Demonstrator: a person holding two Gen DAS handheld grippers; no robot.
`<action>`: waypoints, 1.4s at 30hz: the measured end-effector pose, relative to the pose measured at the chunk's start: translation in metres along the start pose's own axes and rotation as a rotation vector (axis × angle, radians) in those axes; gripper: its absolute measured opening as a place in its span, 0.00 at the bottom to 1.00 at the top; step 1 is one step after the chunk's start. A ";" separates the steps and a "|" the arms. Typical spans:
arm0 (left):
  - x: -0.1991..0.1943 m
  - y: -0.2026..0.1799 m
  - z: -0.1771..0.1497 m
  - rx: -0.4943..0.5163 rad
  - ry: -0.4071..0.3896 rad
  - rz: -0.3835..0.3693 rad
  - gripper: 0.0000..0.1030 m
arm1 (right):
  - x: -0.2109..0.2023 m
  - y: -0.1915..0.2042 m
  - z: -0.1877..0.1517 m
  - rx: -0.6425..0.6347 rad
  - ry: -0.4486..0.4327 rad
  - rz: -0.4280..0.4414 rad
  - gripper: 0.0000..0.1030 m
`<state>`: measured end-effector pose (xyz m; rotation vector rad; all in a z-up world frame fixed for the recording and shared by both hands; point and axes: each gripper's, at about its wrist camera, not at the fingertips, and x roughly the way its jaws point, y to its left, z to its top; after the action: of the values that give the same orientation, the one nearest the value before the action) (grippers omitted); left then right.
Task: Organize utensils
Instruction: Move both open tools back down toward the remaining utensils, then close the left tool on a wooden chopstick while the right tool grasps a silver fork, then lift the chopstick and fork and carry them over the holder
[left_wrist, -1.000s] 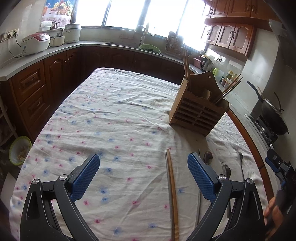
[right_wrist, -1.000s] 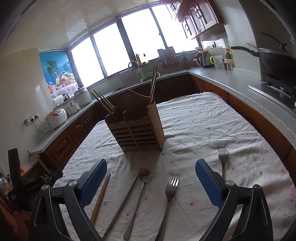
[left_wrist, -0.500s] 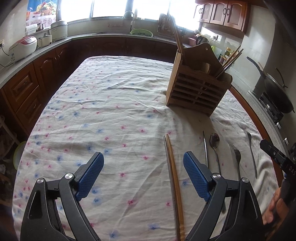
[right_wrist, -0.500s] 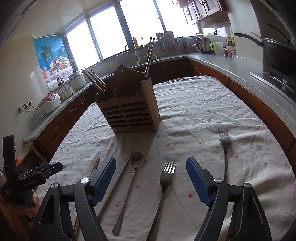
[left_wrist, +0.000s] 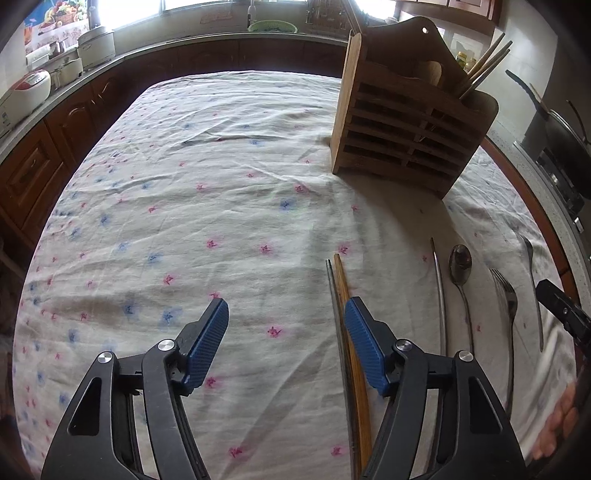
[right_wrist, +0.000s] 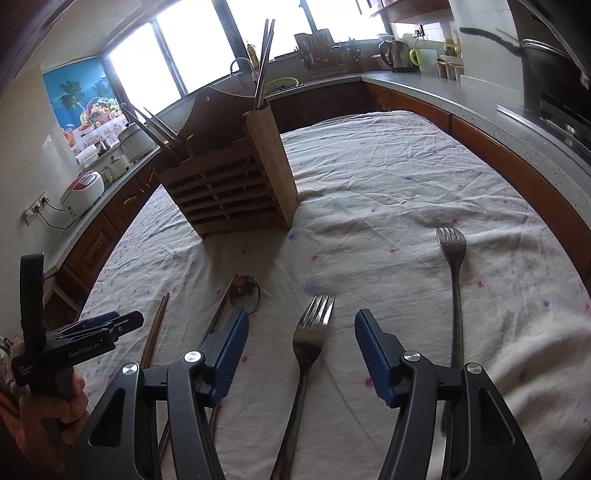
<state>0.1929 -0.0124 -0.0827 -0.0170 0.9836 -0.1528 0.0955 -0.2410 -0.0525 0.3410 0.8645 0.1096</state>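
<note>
The left gripper (left_wrist: 286, 334) hung over the cloth-covered surface (left_wrist: 221, 166) with its fingers (left_wrist: 207, 345) spread but closing on nothing, the pair of chopsticks (left_wrist: 341, 291) lying just beside its right-hand finger rather than between the two. The right gripper (right_wrist: 301, 349) likewise had its fingers (right_wrist: 373, 354) apart and closing, with a fork (right_wrist: 312, 332) lying flat between them, not yet pinched. A spoon (right_wrist: 245, 291) lay just left of that fork and a second fork (right_wrist: 452, 254) well to its right, all in front of the wooden utensil holder (right_wrist: 229, 184), which stood upright with chopsticks in it.
</note>
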 end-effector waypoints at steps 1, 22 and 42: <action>0.004 -0.001 0.001 0.007 0.009 0.008 0.61 | 0.001 -0.001 0.000 0.002 0.003 -0.001 0.57; 0.025 -0.037 0.015 0.164 0.029 0.011 0.09 | 0.045 0.004 0.000 -0.048 0.129 -0.063 0.35; -0.074 0.004 0.010 0.011 -0.122 -0.212 0.03 | -0.020 0.029 0.017 -0.086 -0.007 0.048 0.22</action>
<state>0.1618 0.0014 -0.0164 -0.1199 0.8582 -0.3478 0.0971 -0.2229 -0.0181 0.2816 0.8421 0.1896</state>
